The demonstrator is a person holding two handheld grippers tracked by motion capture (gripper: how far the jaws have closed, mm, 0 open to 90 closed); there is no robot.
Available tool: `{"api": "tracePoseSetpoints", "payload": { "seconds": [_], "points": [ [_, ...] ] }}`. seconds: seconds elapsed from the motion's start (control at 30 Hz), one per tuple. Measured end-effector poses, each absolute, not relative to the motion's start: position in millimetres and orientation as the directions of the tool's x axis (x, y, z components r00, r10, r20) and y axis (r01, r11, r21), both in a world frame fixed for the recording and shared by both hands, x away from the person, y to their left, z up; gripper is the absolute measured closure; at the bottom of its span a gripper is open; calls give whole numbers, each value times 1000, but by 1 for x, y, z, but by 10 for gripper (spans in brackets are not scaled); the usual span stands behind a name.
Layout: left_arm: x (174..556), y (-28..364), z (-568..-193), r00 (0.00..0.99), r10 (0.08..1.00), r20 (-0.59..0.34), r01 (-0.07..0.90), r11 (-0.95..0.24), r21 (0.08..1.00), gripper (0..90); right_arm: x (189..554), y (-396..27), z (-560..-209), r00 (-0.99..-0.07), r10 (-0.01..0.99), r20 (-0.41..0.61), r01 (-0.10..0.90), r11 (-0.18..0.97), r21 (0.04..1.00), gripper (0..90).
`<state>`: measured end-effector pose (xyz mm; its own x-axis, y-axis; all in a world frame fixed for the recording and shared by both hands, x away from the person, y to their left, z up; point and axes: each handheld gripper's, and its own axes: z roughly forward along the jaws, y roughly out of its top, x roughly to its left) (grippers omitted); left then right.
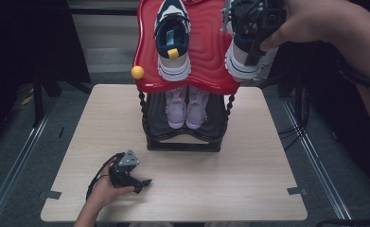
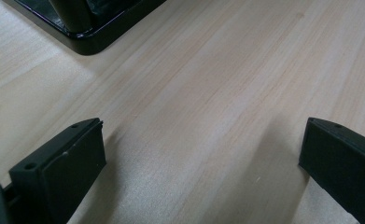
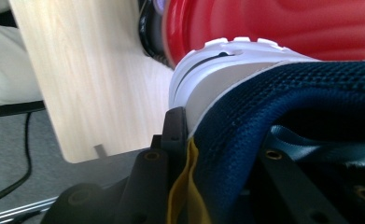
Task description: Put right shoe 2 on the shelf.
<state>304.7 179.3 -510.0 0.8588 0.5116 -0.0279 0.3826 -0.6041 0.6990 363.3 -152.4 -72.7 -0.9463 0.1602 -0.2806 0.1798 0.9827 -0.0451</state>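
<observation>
Two navy sneakers: one sits on the red shelf (image 1: 206, 42), and my right hand-held gripper (image 1: 253, 28) clamps the other sneaker's (image 1: 242, 61) collar at the shelf's right edge. My left hand-held gripper (image 1: 142, 182) rests jaws apart on the surface (image 1: 249, 156). Released here, the overhanging sneaker could tip off.

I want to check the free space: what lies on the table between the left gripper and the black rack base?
Nothing: between the left gripper and the black rack base the high view shows only bare wooden table.

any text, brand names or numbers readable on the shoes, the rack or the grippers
No readable text in any of the views.
Navy and white sneaker on the red top shelf: no legible brand or label.
Sneaker held in the right gripper: nothing legible.
Pale pink shoes on the lower shelf: too small to tell.
Left gripper: no markings.
</observation>
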Motion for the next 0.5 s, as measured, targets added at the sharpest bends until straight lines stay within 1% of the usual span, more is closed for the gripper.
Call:
{"api": "tracePoseSetpoints", "payload": {
  "seconds": [0.2,0.5],
  "points": [
    [305,179,-510,859,512,-28,382,-604,699,0,371,-137,-80,-950,130,-284,152,987,-54,739],
    [305,179,-510,857,514,-25,383,-605,698,0,381,-123,-85,-945,117,-304,135,990,-39,738]
  ]
}}
